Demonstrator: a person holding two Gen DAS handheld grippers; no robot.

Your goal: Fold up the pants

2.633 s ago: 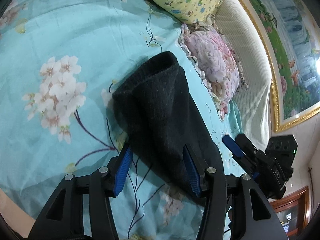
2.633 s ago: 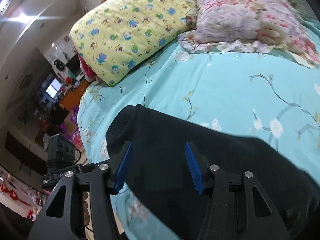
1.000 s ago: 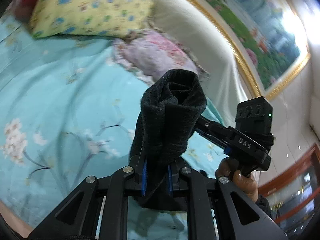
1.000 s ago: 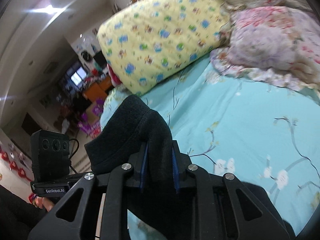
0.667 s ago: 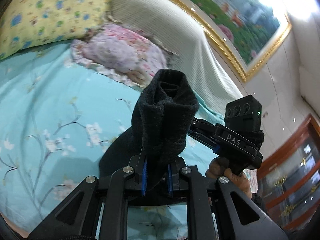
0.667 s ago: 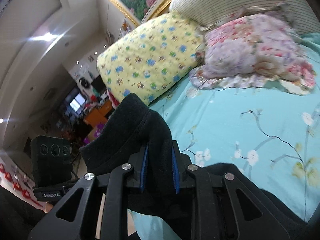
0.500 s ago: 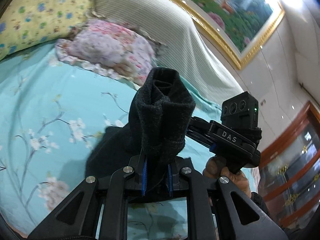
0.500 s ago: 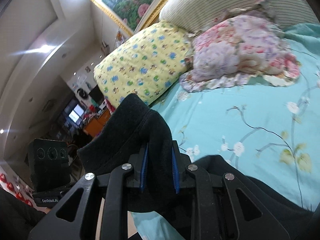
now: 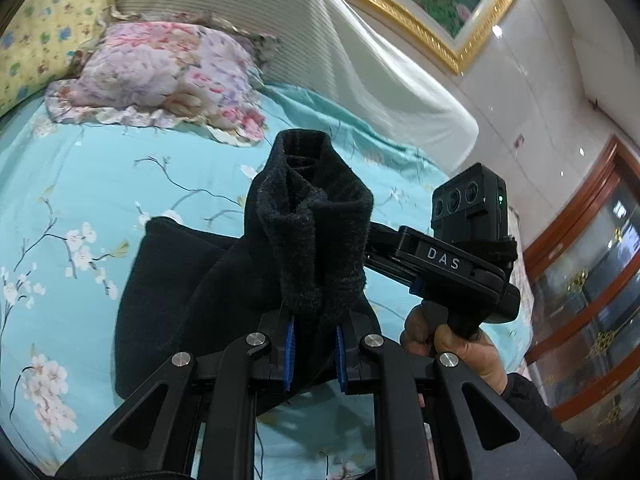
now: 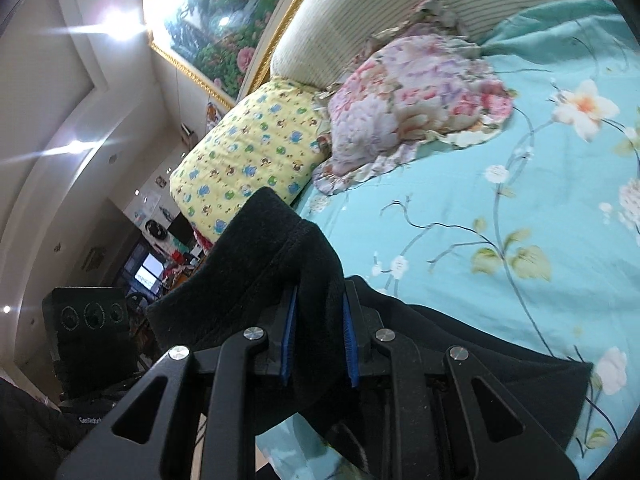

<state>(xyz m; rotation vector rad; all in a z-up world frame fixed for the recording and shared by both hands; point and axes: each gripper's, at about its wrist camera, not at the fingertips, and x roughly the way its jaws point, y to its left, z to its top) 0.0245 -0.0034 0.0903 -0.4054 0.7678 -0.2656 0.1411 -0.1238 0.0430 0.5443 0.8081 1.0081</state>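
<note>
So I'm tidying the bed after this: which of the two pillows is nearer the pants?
The pink floral pillow. It lies just beyond the black pants on the blue sheet, while the yellow cartoon-print pillow sits farther off beside it.

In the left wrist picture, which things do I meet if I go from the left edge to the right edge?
yellow pillow → pink floral pillow → black pants pinched in the left gripper → right gripper → wooden cabinet
</note>
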